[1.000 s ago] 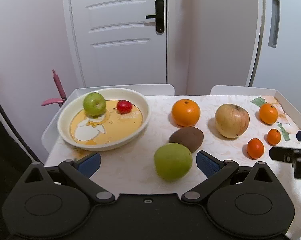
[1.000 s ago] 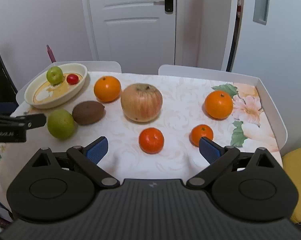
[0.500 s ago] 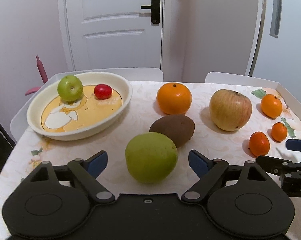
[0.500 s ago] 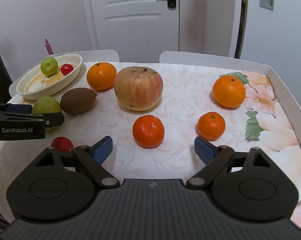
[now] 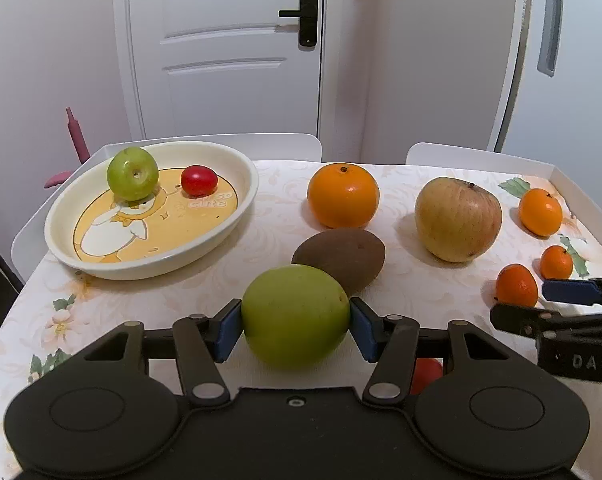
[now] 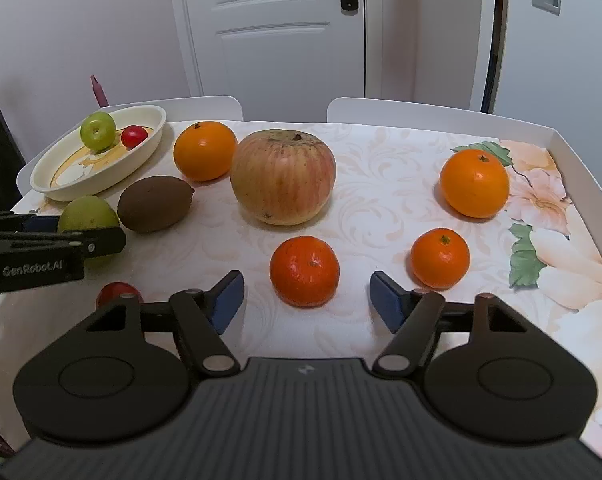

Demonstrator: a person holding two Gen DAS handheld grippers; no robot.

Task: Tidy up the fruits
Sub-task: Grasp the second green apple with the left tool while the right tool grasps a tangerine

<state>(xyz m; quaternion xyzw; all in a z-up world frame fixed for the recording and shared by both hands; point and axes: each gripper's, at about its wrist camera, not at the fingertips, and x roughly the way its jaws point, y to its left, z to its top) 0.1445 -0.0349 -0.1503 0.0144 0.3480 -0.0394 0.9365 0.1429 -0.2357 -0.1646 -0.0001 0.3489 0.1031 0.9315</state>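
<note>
**Gripping the Green Pear, Bracketing a Mandarin**

Closing on the large green pear (image 5: 295,316), the left gripper (image 5: 295,322) has its blue pads (image 5: 225,330) pressed against both flanks of the fruit; its jaws have just been narrowing. The pear sits on the floral tablecloth (image 5: 149,292), just in front of the brown kiwi (image 5: 339,258), which touches it or nearly so.

The right gripper (image 6: 307,300) stands partly open, its jaws also just narrowed. A mandarin (image 6: 305,271) lies between the fingertips with clear gaps on both sides; the pads are not in contact with it.

Positions relative to the kiwi:
- Left and behind: cream duck-print dish (image 5: 237,220), holding a small green apple (image 5: 133,173) and a red cherry tomato (image 5: 199,180).
- Directly behind: large orange (image 5: 343,195).
- Right: striped yellow-red apple (image 5: 458,219).
- Further right: a second orange (image 6: 474,183) and a smaller mandarin (image 6: 440,258).
- Near side, by the table edge: a small red fruit (image 6: 117,292), partly hidden behind the gripper body; its type cannot be determined.
</note>
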